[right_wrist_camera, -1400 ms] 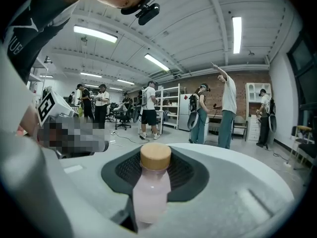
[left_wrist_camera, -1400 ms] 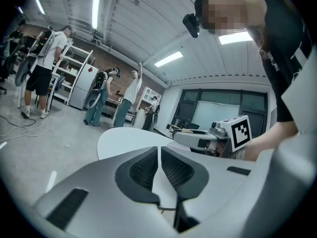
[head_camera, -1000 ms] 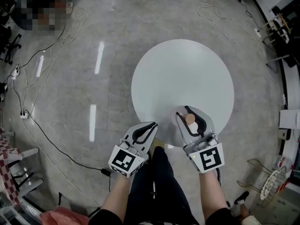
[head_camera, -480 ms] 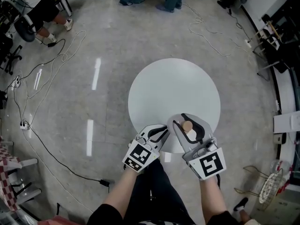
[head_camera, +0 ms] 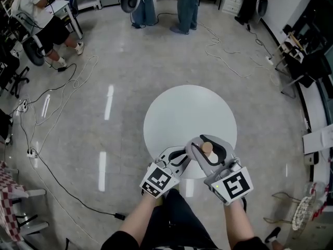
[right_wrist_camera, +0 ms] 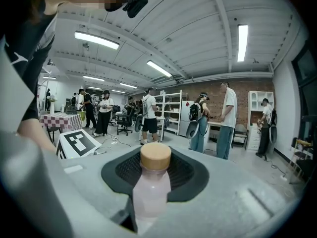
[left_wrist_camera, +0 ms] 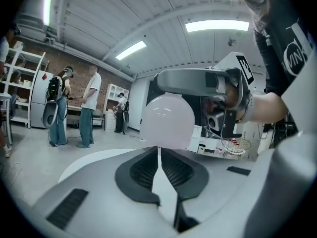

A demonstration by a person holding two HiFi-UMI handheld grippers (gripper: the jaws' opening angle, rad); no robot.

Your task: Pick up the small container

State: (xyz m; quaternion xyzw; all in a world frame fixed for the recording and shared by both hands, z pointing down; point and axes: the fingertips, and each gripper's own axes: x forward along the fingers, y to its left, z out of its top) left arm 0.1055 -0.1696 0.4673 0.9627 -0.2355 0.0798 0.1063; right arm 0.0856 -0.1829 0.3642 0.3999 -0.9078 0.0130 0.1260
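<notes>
The round table stands alone on an open floor. Cables trail at the left, and people stand well beyond the far edge. Both grippers hang over the table's near edge.

The right gripper is partly closed on the bottle, its pads pressing the body. The left gripper, just beside it, is closed and empty.

The head view shows only the bottle's tan cap. The right gripper view shows a pale pink, translucent body standing upright. The left gripper view shows its rounded base.
</notes>
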